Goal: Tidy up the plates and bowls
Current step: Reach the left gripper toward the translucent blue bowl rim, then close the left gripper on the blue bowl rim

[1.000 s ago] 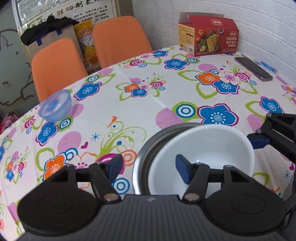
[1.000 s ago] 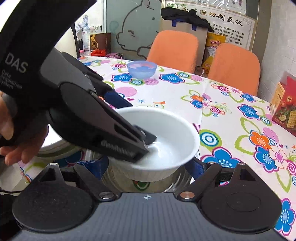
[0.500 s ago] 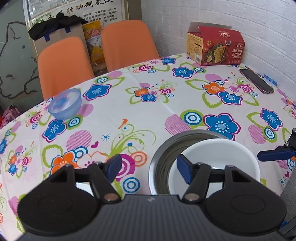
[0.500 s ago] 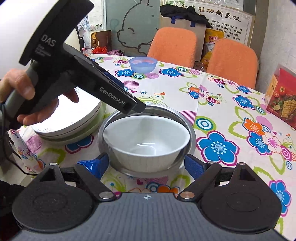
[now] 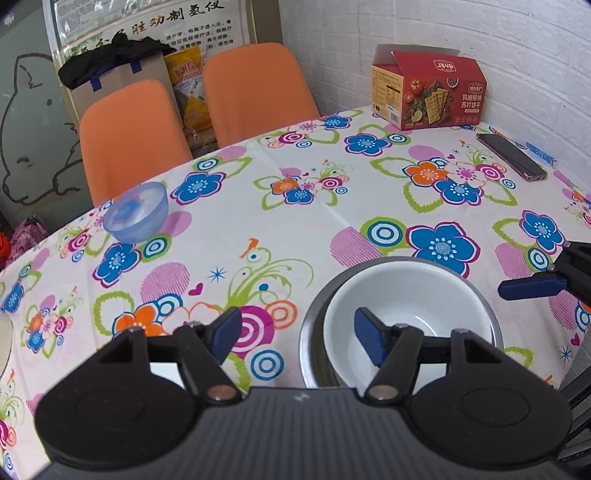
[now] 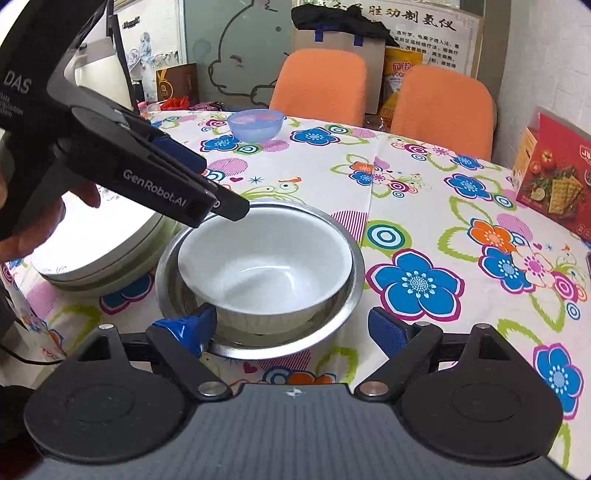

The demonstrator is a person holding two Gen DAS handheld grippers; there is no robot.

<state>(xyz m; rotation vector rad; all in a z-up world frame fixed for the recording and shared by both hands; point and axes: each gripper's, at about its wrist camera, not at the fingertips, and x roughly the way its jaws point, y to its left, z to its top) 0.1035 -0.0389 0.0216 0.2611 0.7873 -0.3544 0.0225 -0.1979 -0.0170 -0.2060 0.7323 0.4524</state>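
A white bowl [image 6: 266,266] sits nested inside a steel bowl [image 6: 347,295] on the flowered tablecloth; both show in the left wrist view too, the white bowl [image 5: 417,302] inside the steel bowl [image 5: 314,332]. My left gripper [image 5: 295,334] is open and empty, raised above the bowls' left rim, and shows in the right wrist view [image 6: 221,192]. My right gripper [image 6: 291,328] is open and empty at the steel bowl's near rim. A blue translucent bowl [image 5: 135,212] stands at the far left edge. A stack of white plates [image 6: 99,247] lies left of the bowls.
A red cracker box [image 5: 428,92] and a dark phone [image 5: 511,157] lie at the far right by the brick wall. Two orange chairs [image 5: 255,88] stand behind the table. A cardboard box with black cloth [image 6: 340,33] is behind them.
My left gripper let go of the white bowl, which now rests in the steel bowl, and drew up and back. My right gripper pulled back slightly.
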